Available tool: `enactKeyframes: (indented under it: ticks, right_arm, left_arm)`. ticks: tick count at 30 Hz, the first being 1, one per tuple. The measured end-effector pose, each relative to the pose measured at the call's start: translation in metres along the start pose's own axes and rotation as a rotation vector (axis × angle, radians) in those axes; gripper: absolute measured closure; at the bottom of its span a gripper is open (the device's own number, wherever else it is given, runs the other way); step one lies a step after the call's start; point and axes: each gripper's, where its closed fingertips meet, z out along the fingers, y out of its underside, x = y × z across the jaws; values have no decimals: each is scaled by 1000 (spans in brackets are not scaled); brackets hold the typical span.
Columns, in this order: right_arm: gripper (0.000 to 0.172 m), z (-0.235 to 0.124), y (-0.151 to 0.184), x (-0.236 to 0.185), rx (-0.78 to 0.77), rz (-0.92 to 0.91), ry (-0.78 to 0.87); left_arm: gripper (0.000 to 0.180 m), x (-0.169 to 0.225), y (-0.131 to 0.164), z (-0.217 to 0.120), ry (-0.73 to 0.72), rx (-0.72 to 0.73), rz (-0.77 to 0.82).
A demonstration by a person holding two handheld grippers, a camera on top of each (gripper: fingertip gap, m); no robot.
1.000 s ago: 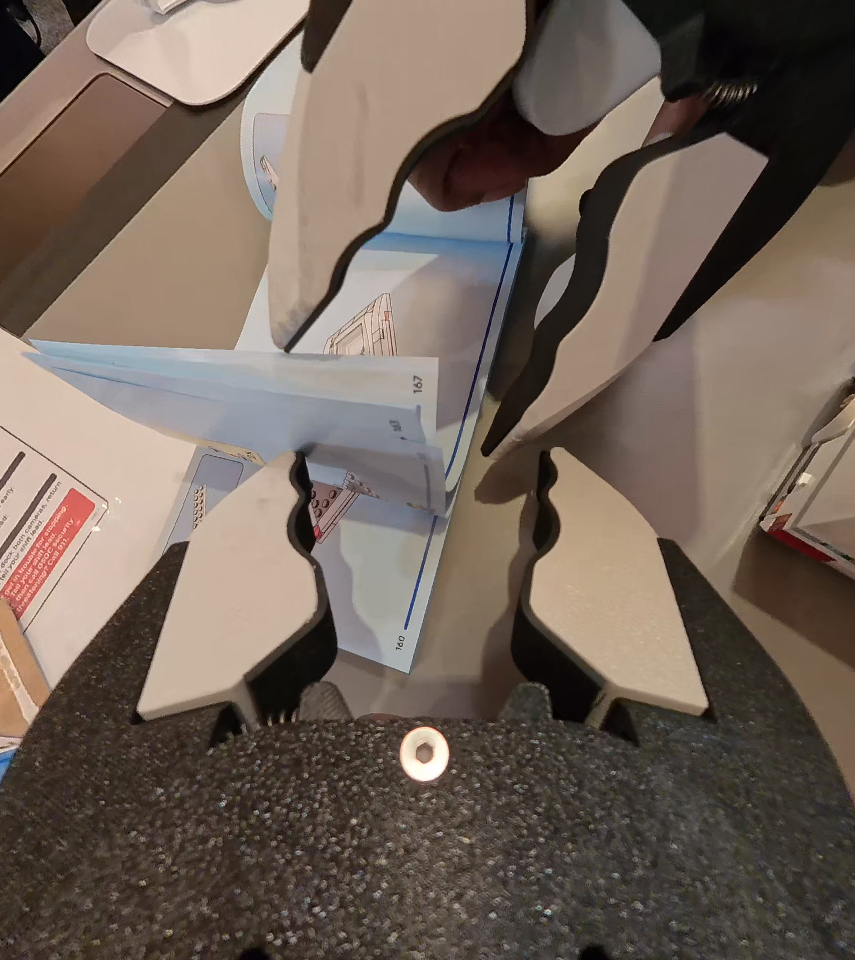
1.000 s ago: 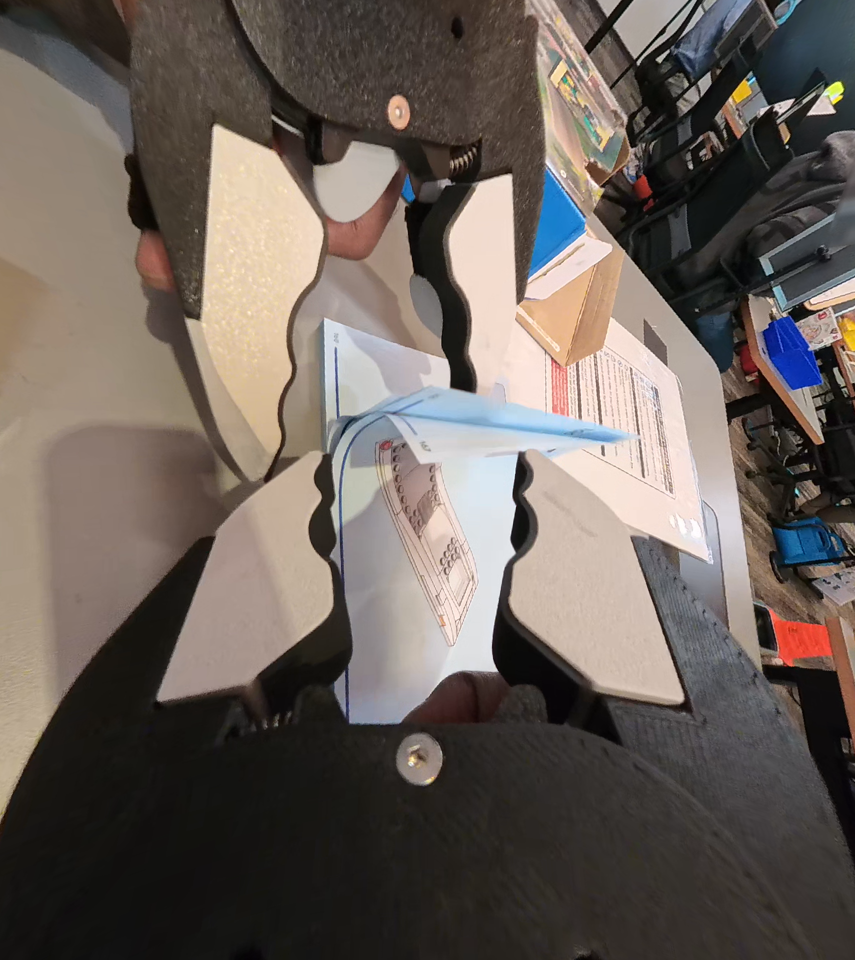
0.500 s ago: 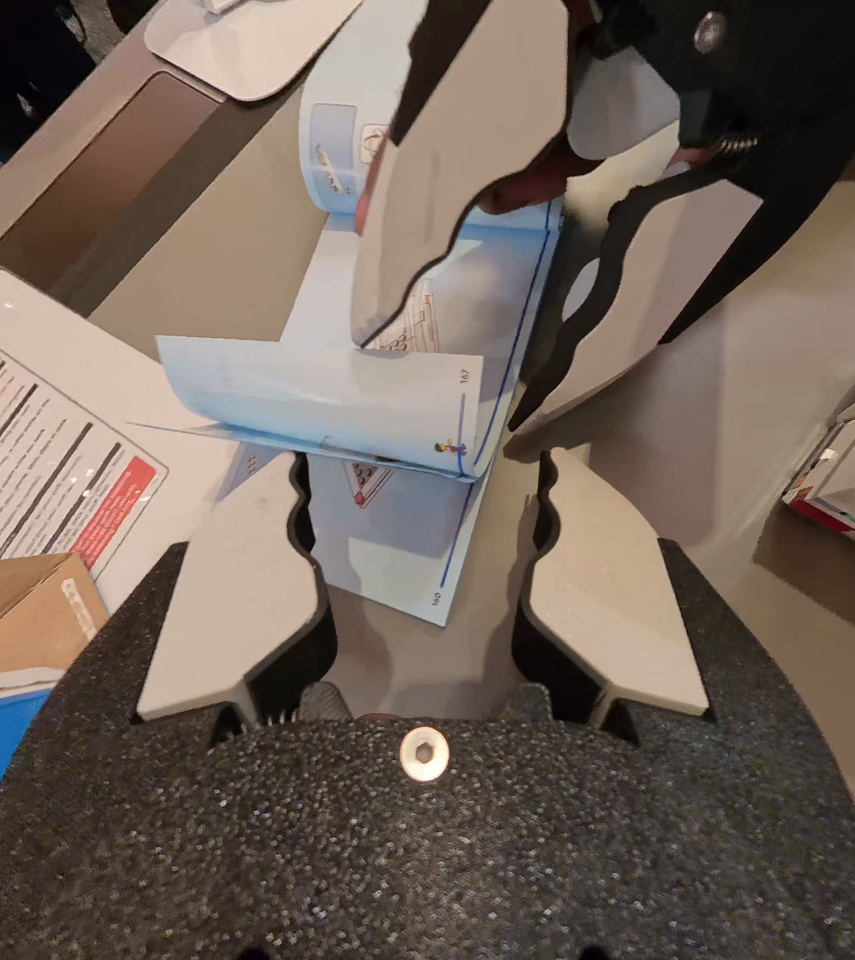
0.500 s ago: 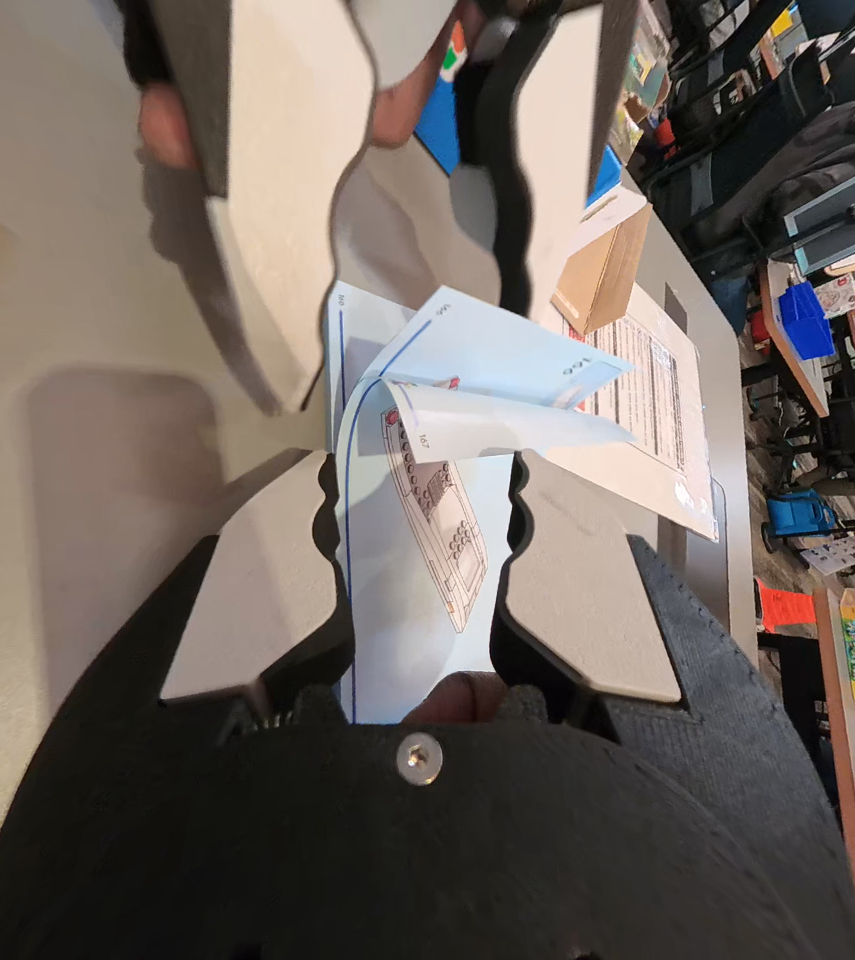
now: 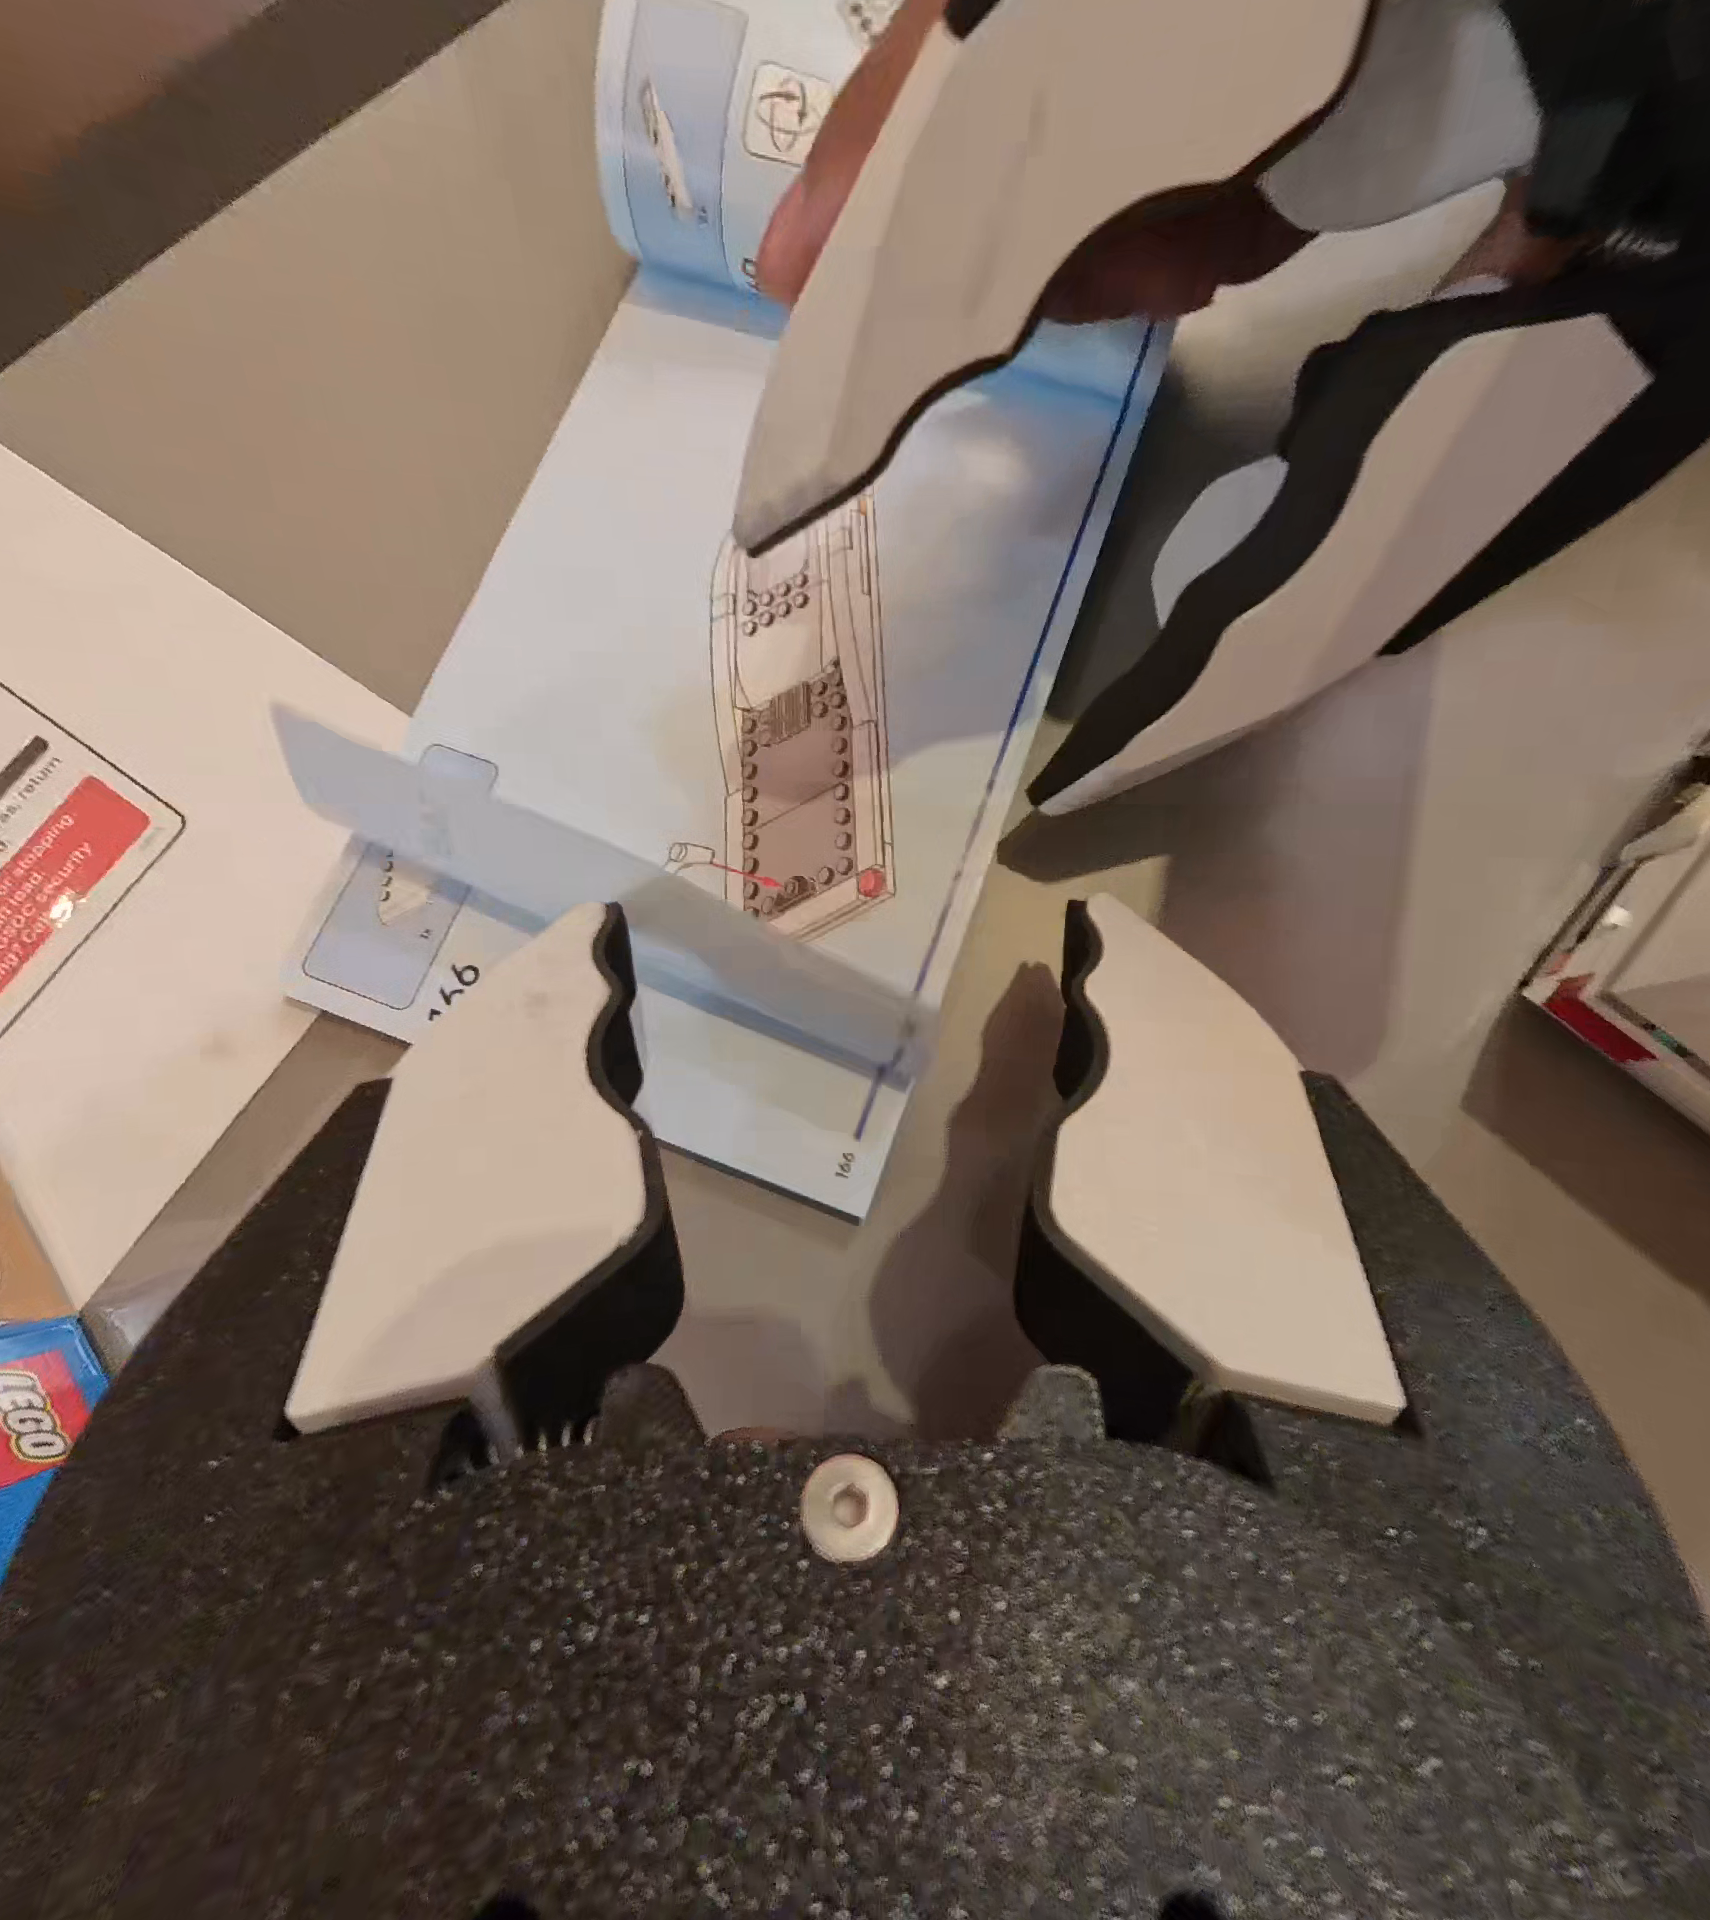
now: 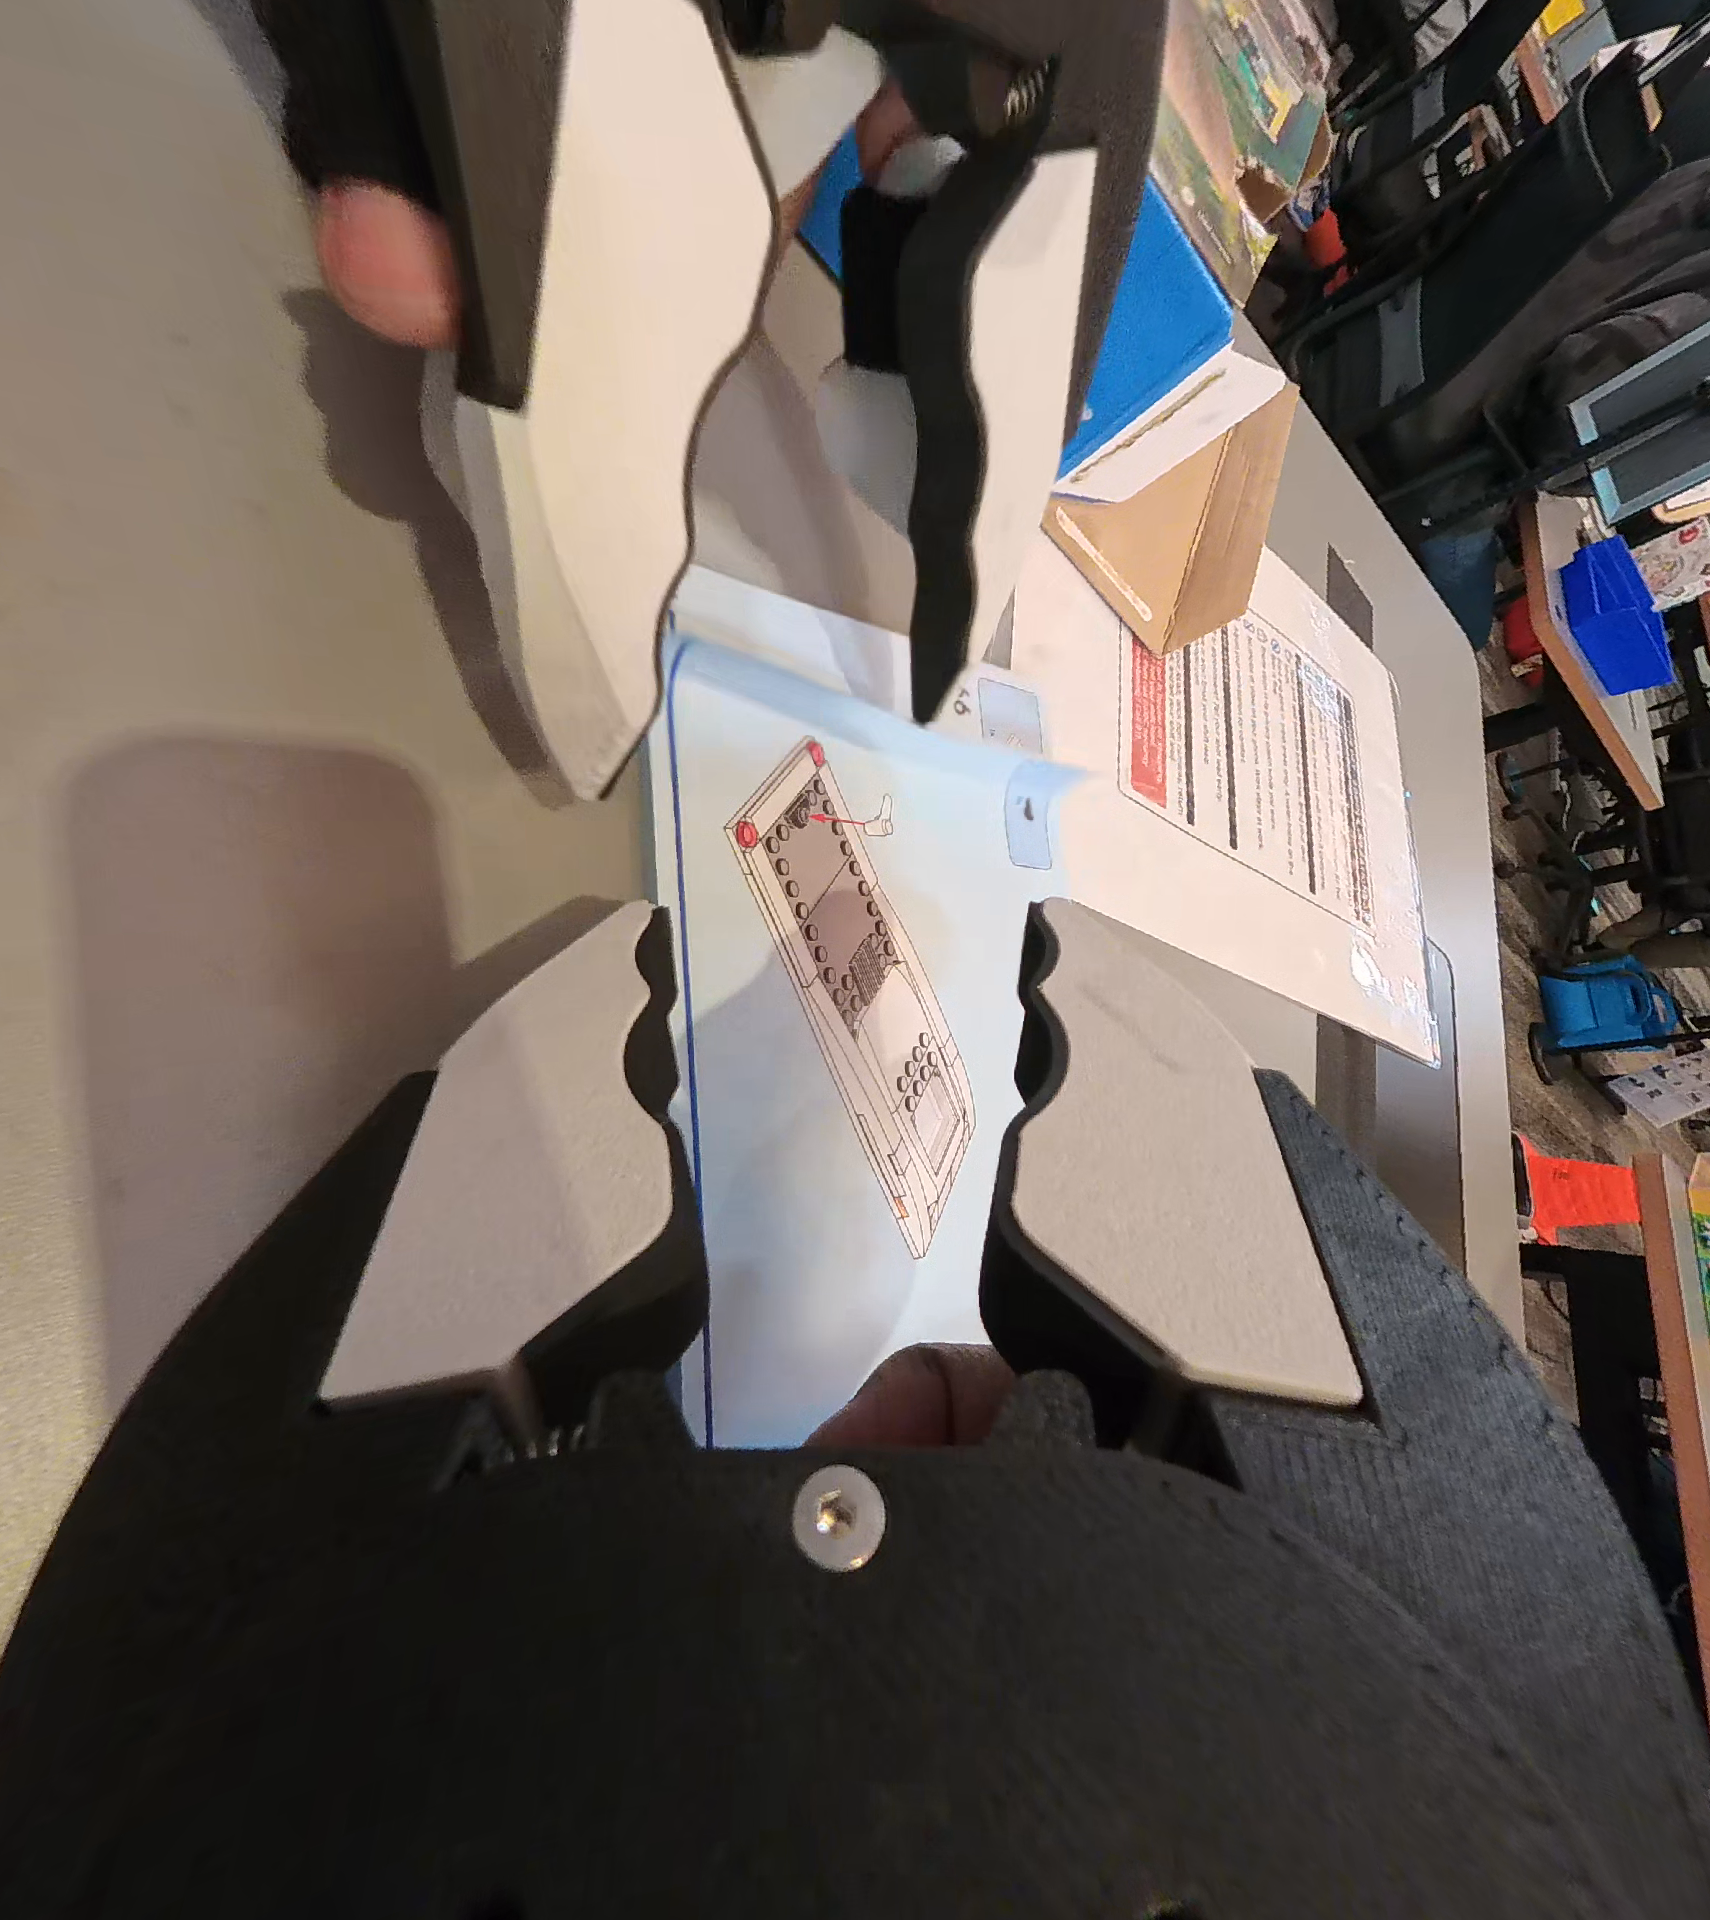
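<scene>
In the left wrist view, the left gripper (image 5: pixel 846 914) hovers with jaws released and bare over the near edge of the open instruction booklet (image 5: pixel 622 665) on the desk (image 5: pixel 238 343), where a loose page (image 5: pixel 560 883) stands up; any pinch should take that one leaf alone. In the right wrist view, the right gripper (image 6: pixel 846 914) hangs over the same spread, jaws apart and gripping nothing, with a printed sheet (image 6: pixel 1277 790) and a cardboard box (image 6: pixel 1173 530) crowding the far side.

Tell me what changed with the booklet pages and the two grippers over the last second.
The raised pages of the instruction booklet dropped from an upright fan to one blurred leaf almost flat, exposing the brick diagram. The left gripper and right gripper stayed open above the page, holding nothing. The printed sheet and cardboard box stayed put.
</scene>
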Motion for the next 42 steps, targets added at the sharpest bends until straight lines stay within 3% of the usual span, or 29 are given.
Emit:
enactKeyframes:
  ticks: [9, 15, 20, 31, 36, 42]
  right_arm:
    - [110, -8, -1, -2, -33, 68, 23]
    - [111, -4, -5, -13, -83, 150, -4]
    - [112, -1, -6, -18, -87, 164, -17]
    - [112, 1, -12, -19, -52, 154, 41]
    - [114, 0, -18, -19, -33, 119, 113]
    - [116, -2, -33, -14, 22, 185, 179]
  left_arm:
    - [101, 7, -10, 0, 52, 60, -38]
    - [102, -14, -7, -11, 38, 83, -249]
    - [105, -18, 13, -7, 54, -11, -366]
    - [145, -23, -6, -18, 152, 150, -574]
    - [177, -25, -12, -22, 176, 209, -617]
    - [180, -31, -29, -32, 241, 359, -734]
